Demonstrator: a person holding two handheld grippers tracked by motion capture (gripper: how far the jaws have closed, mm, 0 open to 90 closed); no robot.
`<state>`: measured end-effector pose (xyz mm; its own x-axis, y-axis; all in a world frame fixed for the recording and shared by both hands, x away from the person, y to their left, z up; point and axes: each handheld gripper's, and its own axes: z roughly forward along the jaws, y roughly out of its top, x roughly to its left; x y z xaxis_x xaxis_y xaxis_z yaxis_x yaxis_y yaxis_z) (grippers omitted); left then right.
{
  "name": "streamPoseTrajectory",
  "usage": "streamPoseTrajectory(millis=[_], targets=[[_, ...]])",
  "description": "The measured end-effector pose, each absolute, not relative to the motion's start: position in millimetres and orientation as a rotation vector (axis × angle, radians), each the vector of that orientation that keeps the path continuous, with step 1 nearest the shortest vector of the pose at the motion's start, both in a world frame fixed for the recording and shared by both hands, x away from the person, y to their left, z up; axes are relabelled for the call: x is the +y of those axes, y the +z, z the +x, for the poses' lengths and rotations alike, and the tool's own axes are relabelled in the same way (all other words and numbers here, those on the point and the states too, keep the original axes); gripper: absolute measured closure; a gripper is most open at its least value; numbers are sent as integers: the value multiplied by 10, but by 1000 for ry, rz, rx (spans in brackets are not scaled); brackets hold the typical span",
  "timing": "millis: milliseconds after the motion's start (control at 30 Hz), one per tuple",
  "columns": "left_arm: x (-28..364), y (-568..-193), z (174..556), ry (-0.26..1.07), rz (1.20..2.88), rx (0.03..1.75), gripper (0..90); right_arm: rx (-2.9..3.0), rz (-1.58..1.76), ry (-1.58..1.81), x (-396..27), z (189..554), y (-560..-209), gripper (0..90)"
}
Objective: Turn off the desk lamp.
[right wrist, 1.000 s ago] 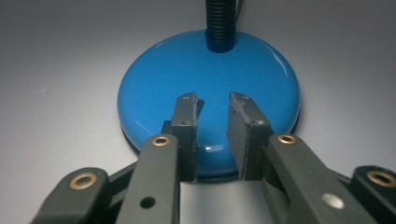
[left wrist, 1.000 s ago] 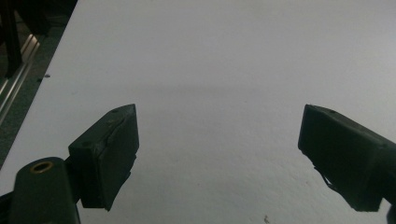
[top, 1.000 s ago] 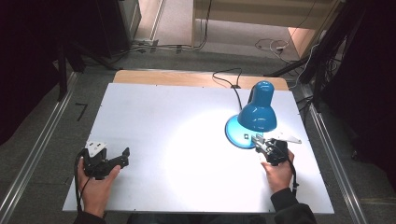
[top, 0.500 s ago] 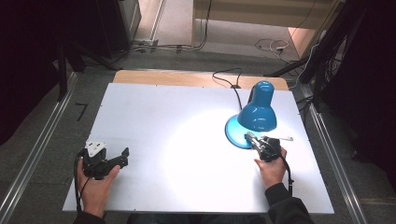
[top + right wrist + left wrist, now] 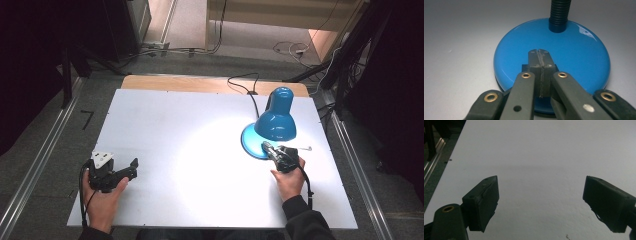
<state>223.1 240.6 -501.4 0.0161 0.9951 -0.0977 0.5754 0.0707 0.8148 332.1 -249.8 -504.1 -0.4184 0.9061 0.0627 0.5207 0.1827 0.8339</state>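
The right hand-held gripper (image 5: 539, 53), jaws clenched together on nothing, rests over the round base of the blue lamp (image 5: 276, 120) at the tabletop's (image 5: 165, 125) right side (likely pressing its switch). Next: lift clear. The left hand-held gripper (image 5: 131, 167) waits released.

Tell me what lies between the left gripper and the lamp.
Nothing: in the high view, bare white table separates the left gripper from the blue lamp.
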Motion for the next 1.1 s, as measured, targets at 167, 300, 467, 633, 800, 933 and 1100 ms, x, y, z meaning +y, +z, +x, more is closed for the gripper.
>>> streamPoseTrajectory(millis=[167, 300, 467, 633, 800, 933, 1100], targets=[[2404, -5017, 2234, 752, 1588, 1646, 146, 2013, 1329, 1134, -2498, 3323, -5043, 881], [2401, -5015, 2232, 753, 1589, 1642, 147, 2015, 1328, 1139, -2501, 3325, -5045, 882], [2402, -5018, 2236, 751, 1589, 1643, 148, 2019, 1338, 1152, -2510, 3343, -5043, 882], [2399, -5018, 2236, 750, 1594, 1641, 148, 2020, 1341, 1154, -2514, 3347, -5042, 882], [2398, -5017, 2236, 751, 1595, 1639, 149, 2019, 1339, 1154, -2514, 3348, -5043, 883], [2398, -5016, 2236, 750, 1594, 1638, 150, 2012, 1330, 1155, -2516, 3361, -5048, 883], [2401, -5014, 2235, 750, 1592, 1638, 150, 1992, 1349, 1163, -2523, 3417, -5071, 883]])
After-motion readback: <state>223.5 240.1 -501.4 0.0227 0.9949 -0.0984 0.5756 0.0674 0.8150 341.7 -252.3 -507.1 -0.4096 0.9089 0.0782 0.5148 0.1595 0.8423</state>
